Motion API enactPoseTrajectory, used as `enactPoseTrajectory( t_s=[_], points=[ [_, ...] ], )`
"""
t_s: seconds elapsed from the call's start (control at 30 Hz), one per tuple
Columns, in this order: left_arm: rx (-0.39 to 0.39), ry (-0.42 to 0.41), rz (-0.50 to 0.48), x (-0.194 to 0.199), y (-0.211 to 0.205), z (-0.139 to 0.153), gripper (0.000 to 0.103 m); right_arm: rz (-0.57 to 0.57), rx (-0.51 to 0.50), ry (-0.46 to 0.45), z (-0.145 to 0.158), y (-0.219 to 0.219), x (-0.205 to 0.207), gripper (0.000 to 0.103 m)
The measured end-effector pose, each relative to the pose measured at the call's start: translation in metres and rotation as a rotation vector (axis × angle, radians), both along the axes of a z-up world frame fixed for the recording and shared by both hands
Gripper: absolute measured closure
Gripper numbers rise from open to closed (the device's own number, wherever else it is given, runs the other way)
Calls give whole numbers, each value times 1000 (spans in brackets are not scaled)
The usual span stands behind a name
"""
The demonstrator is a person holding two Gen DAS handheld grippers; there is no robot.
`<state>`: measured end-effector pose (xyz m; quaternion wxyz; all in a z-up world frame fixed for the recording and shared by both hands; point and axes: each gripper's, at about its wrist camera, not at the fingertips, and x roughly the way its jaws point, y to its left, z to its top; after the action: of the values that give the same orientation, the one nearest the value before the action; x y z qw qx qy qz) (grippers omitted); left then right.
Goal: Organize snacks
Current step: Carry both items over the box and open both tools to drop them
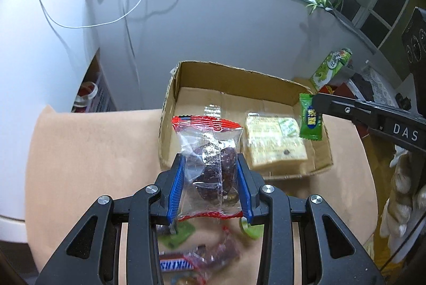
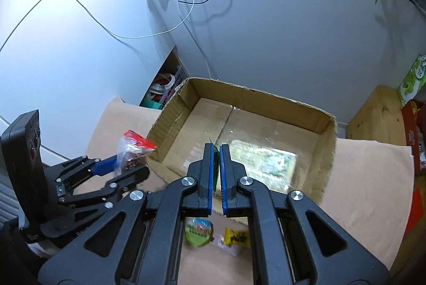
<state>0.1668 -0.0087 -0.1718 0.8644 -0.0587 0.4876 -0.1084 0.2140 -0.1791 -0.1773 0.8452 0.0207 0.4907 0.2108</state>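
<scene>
Left wrist view: the left gripper [image 1: 210, 178] has its ribbed blue pads clamped on a crinkly clear packet with red seams [image 1: 209, 152], dark lumpy pieces inside, held up just short of the open cardboard box [image 1: 170, 98]. Over the box's right corner, the right gripper [image 2: 217, 170] pinches a small glossy green sachet [image 1: 309, 120] edge-on, above a flat pale cracker pack [image 1: 277, 144] lying on the box floor.

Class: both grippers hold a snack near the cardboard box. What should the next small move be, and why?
Probably carry the left gripper forward over the cardboard box before opening. Its clear date packet hangs above the near wall, while the right gripper's green candy already hangs over the box.
</scene>
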Motion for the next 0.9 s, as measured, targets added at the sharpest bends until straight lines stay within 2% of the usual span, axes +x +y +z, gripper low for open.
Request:
enactPoseTrajectory(
  t_s=[0.3, 0.63, 0.67, 0.73, 0.8, 0.9],
  points=[
    [25, 38, 2, 24, -2, -18, 68, 22, 8, 45, -25, 22, 31, 99],
    [0, 69, 12, 34, -3, -27, 68, -1, 13, 87, -44, 24, 43, 98],
    [-1, 68, 12, 34, -3, -26, 67, -3, 7, 85, -44, 24, 43, 97],
    [9, 67, 14, 34, -3, -26, 67, -11, -3, 74, -42, 22, 42, 83],
    [10, 69, 9, 34, -4, -25, 67, -17, -1, 62, -39, 18, 41, 60],
    [13, 66, 5, 32, -5, -25, 66, -23, -1, 50, -34, 13, 38, 58]
  ],
)
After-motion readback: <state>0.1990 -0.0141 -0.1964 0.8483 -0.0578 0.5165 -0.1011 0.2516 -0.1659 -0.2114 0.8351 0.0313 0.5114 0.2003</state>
